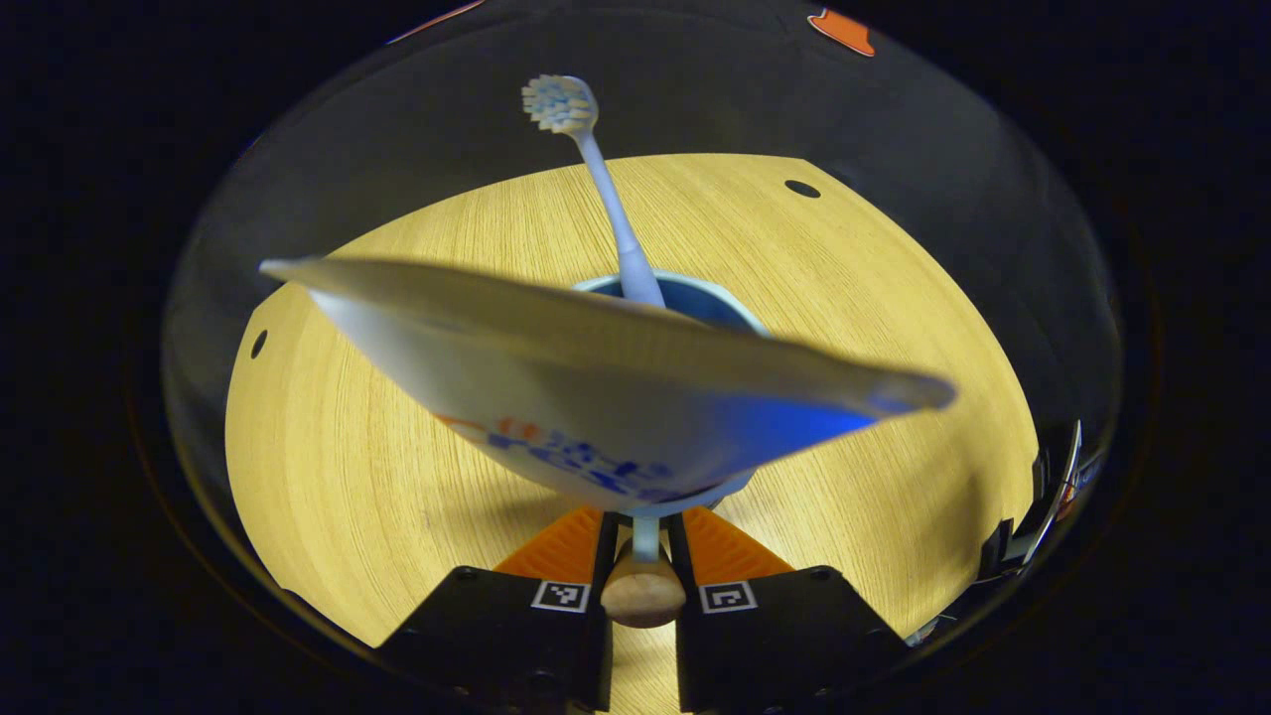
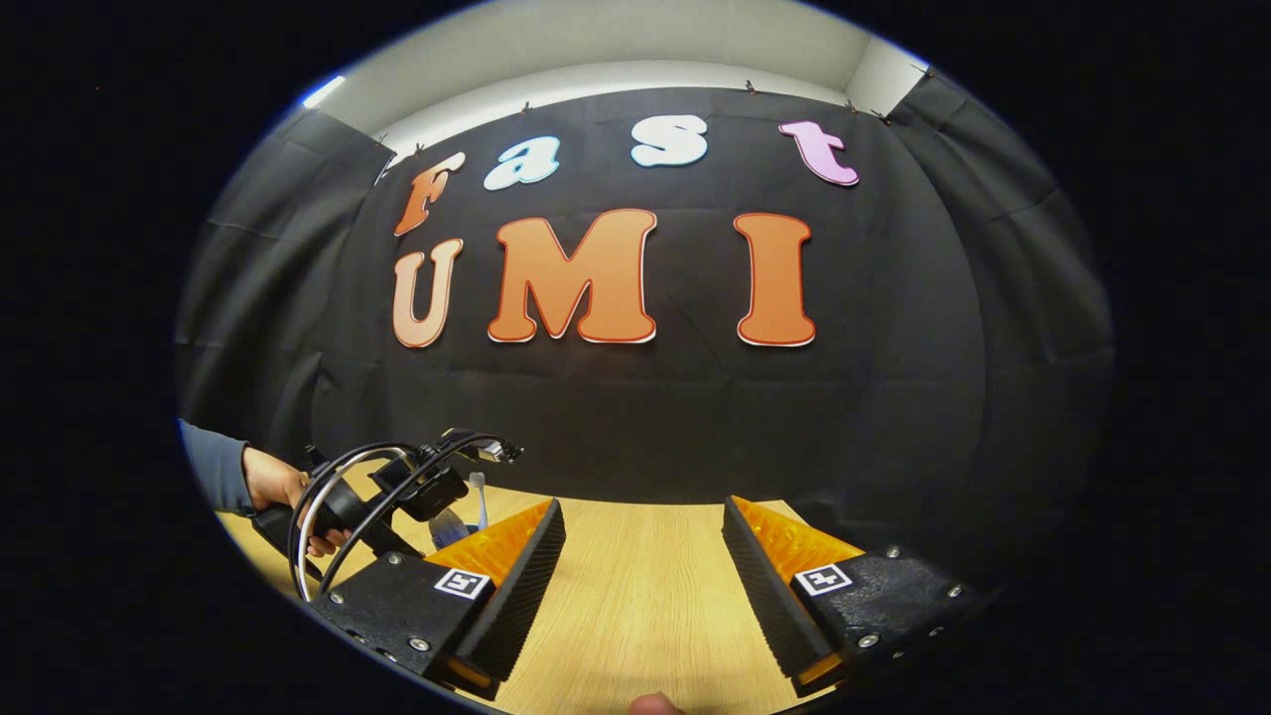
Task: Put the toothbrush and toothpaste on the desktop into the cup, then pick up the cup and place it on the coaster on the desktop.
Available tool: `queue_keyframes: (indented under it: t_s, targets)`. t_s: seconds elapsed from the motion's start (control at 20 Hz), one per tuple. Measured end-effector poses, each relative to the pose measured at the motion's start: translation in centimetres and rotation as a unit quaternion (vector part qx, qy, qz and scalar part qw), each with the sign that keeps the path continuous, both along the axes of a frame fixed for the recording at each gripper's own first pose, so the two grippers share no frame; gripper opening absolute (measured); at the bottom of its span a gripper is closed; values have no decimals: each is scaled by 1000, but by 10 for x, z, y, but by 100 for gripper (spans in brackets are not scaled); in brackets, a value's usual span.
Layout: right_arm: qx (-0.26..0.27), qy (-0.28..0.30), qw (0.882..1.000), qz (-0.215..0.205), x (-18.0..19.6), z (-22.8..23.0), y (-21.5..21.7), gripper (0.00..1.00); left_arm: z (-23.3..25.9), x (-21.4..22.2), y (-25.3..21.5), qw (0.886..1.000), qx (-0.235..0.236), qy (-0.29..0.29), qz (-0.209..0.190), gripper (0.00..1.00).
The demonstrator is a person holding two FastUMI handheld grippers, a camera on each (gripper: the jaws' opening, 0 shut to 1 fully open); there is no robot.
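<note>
Cup gripped by your left tongs, loaded.
The blue plastic cup [image 1: 695,298] sits straight ahead of your left gripper [image 1: 643,541], whose orange fingers [image 1: 556,546] pinch its handle; the white-and-blue toothpaste tube [image 1: 596,397] and pale blue toothbrush [image 1: 606,189] stand inside. Your right gripper [image 2: 643,556] hangs wide apart above the light wooden desktop [image 2: 635,596].

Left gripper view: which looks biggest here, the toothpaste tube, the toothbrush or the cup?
1. Toothpaste tube, widest, though nearest the camera, which inflates it.
2. Toothbrush, long and thin.
3. Cup, mostly hidden behind the tube, so its rank against the toothbrush is unsure.
</note>
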State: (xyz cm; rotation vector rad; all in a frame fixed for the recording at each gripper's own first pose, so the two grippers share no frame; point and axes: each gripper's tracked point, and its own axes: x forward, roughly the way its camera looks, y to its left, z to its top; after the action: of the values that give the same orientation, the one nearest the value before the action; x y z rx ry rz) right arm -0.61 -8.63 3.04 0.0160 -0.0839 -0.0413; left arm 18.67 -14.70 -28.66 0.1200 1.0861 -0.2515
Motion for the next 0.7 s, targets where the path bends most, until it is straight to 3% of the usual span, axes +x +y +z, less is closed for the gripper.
queue_keyframes:
  t_s: [0.25, 0.35, 0.45, 0.5, 0.55, 0.7]
  targets:
    - [10, 17, 1000, 3, 2, -9, 0, 96, -22, 18, 18, 1000, 4, 14, 2, 26]
    - [-3, 27, 1000, 7, 2, -16, 3, 96, -20, 34, 21, 1000, 4, -5, 0, 30]
    - [-17, 31, 999, 2, 2, -16, 3, 100, -17, 51, 27, 1000, 11, -24, -11, 77]
    - [-19, 33, 999, 4, 1, -15, 6, 96, -13, 60, 29, 999, 8, -35, -15, 100]
    - [-21, 32, 999, 6, 1, -12, 10, 96, -8, 40, 25, 999, 6, -49, -15, 100]
    - [-38, 17, 999, 2, -6, -4, 14, 100, 27, 52, 43, 993, 9, -113, -16, 100]
